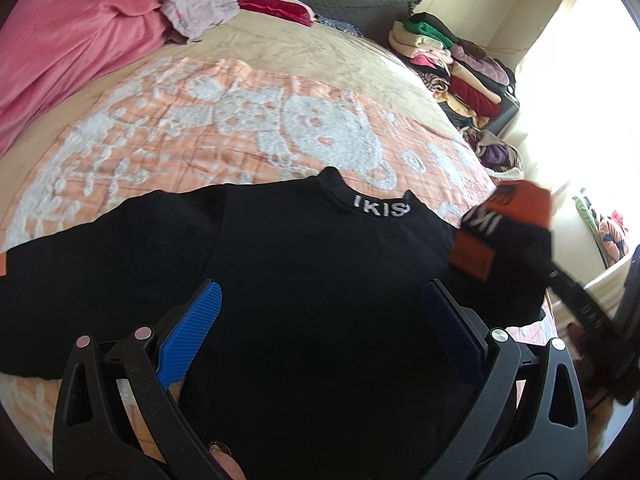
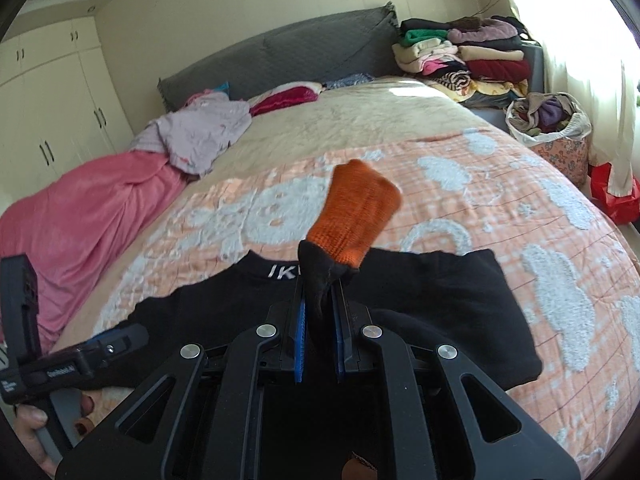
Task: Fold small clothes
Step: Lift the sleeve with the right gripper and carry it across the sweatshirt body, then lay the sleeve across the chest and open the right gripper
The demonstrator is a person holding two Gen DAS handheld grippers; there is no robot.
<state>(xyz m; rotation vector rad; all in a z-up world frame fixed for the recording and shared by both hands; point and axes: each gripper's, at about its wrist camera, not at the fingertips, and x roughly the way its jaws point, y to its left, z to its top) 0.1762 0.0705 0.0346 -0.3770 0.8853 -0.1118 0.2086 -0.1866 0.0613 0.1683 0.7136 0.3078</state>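
Note:
A small black sweater (image 1: 304,280) with white letters on its collar (image 1: 380,209) lies flat on the bed, collar away from me. My left gripper (image 1: 320,296) is open and hovers over the sweater's lower body, holding nothing. My right gripper (image 2: 320,308) is shut on the sweater's right sleeve (image 2: 320,280) and holds its orange cuff (image 2: 354,216) up over the sweater's body (image 2: 440,312). The lifted sleeve with the orange cuff (image 1: 516,204) shows at the right of the left wrist view. The left gripper (image 2: 100,344) shows at the lower left of the right wrist view.
The bed has an orange and white blanket (image 1: 240,120). A pink blanket (image 1: 60,48) and a lilac garment (image 2: 200,132) lie at the far left. Stacks of folded clothes (image 2: 460,56) and a bag of clothes (image 2: 548,120) stand at the far right. White wardrobes (image 2: 52,100) line the left wall.

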